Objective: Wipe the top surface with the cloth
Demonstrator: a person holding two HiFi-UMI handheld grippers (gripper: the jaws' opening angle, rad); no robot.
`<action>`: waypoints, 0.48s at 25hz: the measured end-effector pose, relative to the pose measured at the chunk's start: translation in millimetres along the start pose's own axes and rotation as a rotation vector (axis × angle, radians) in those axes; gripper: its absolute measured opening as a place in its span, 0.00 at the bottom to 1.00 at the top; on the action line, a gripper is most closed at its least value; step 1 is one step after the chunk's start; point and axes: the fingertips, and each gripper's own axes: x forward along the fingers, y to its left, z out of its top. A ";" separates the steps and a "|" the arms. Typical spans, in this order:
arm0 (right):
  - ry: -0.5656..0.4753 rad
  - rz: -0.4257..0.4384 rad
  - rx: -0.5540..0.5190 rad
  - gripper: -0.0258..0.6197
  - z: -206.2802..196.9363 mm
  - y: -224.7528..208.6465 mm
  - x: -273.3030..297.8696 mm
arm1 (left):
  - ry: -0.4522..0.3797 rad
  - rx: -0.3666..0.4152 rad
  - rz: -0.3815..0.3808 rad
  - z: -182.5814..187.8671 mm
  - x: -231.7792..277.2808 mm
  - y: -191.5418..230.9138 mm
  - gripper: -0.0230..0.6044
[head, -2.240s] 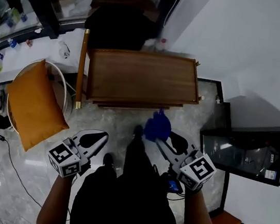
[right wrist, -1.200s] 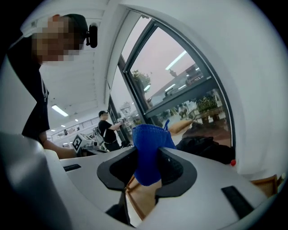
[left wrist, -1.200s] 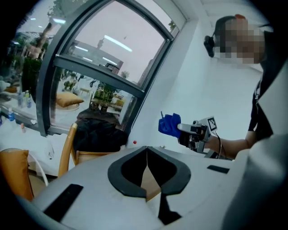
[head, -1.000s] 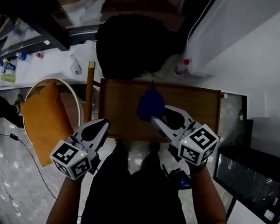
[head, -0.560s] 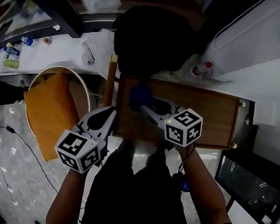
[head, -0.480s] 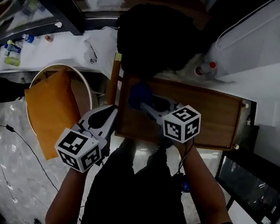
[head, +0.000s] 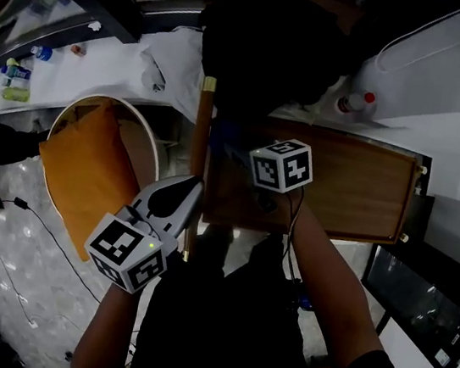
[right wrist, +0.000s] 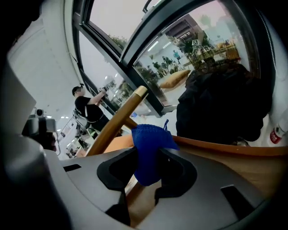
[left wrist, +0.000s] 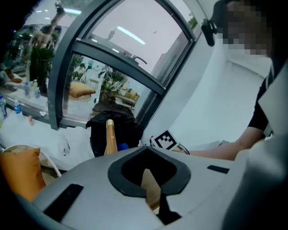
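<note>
Cloth (right wrist: 150,148), a deep blue textured wad with a small loop at its top, is pinched between the partly closed jaws of the right tool (right wrist: 147,175), at the left end of the wooden table (head: 358,189) beside a gold-capped post (right wrist: 118,120). The right gripper view shows it plainly, whereas the head view nearly loses it in shadow yet alone shows the whole table top. The left tool (left wrist: 146,150), by the table's near left corner, has its jaw tips together on nothing.

- A lounge-like corner of a public building.
- A tall arched window (left wrist: 105,51) looks onto a lit hall with plants (left wrist: 108,83).
- Polished marble floor (head: 24,247), wooden table (head: 358,189), orange cushion (head: 94,176).
</note>
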 end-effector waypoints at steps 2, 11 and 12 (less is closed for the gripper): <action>0.021 -0.026 -0.004 0.25 -3.2 -6.6 11.9 | 0.012 -0.002 -0.013 -1.5 0.5 0.9 0.06; 0.077 -0.127 0.043 0.25 -13.1 -29.5 19.3 | 0.034 0.010 -0.039 -2.6 5.6 2.4 0.06; 0.079 -0.139 0.038 0.25 -12.1 -30.8 18.8 | 0.033 0.008 -0.040 -1.3 6.8 1.3 0.06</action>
